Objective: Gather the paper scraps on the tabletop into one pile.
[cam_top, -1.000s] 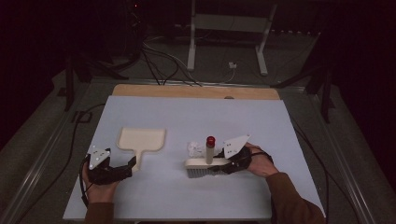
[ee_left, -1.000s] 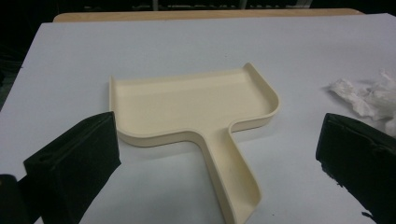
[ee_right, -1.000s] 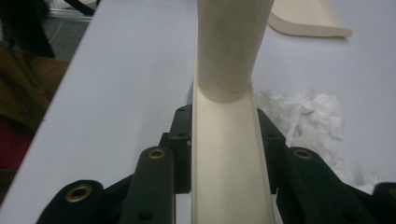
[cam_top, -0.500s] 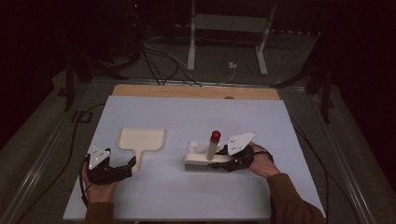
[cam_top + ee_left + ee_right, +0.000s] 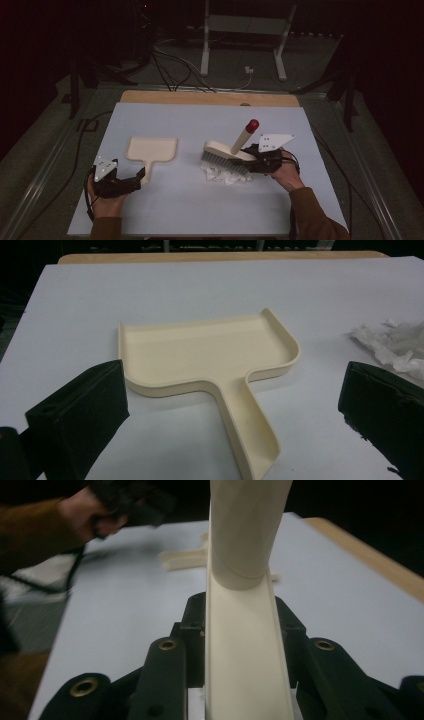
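One brush in your right claw, clamped shut on it, lies across the desk, red-tipped handle slanting up-right. One dustpan faces your open left claw; one paper wad.

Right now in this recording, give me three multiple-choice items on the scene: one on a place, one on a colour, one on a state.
1. The crumpled paper lies
A. in the dustpan
B. under the brush's bristles
C. on the floor

2. The tip of the brush handle is
A. red
B. blue
C. green

3. The left gripper is
A. shut on the dustpan's handle
B. shut on the paper
C. open

B: the paper sits beneath the bristles, right of the dustpan.
A: the upright handle ends in red.
C: its jaws stand apart, the dustpan handle beyond them untouched.
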A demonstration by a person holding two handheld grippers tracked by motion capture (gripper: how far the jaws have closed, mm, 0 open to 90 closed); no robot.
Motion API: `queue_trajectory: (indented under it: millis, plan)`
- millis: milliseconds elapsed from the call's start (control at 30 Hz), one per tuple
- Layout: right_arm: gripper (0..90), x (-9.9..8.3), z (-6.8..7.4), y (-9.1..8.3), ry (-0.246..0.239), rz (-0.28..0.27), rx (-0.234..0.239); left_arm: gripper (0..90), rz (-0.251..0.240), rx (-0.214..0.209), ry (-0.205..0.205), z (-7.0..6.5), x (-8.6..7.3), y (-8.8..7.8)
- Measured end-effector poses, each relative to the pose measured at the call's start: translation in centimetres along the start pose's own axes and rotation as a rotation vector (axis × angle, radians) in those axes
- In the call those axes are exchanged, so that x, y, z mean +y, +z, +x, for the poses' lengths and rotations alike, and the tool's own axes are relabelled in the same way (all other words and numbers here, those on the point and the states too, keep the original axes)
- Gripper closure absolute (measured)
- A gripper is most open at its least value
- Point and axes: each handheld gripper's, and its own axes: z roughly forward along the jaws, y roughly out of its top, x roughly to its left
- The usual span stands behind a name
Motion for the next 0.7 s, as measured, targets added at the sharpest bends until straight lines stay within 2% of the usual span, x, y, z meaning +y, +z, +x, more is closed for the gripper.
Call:
queue_trajectory:
  millis: [100, 167, 233, 300, 367, 400, 567, 633, 700]
  plan:
    - [67.8, 0.0, -0.3, -0.5, 0.051, -0.028, -0.066, 0.6, 0.000, 0.001, -0.001, 0.0, 0.0, 0.0]
    - [67.8, 0.1, -0.4, -0.8, 0.101, -0.018, -0.141, 0.6, -0.001, 0.000, -0.002, 0.0, 0.0, 0.0]
    - [67.8, 0.1, -0.3, -0.8, 0.164, 0.028, -0.260, 0.6, -0.001, 0.000, -0.004, 0.0, 0.0, 0.0]
    - [67.8, 0.0, -0.1, -0.7, 0.256, 0.072, -0.379, 0.6, 0.000, 0.001, -0.002, 0.0, 0.0, 0.0]
    - [67.8, -0.2, 0.0, -0.5, 0.335, 0.103, -0.477, 0.6, 0.000, 0.002, -0.001, 0.0, 0.0, 0.0]
    - [67.8, -0.4, 0.2, -0.4, 0.357, 0.124, -0.526, 0.6, 0.000, 0.002, -0.001, 0.0, 0.0, 0.0]
    - [67.8, -1.2, 1.4, 0.7, 0.408, 0.206, -0.732, 0.6, 0.002, 0.000, 0.002, -0.1, 0.0, 0.0]
    - [67.8, -1.6, 1.9, 1.2, 0.410, 0.235, -0.816, 0.6, 0.000, 0.002, 0.000, -0.1, 0.0, 0.0]
    - [67.8, -2.1, 2.3, 1.5, 0.422, 0.253, -0.874, 0.6, -0.002, 0.002, 0.000, -0.1, 0.0, -0.1]
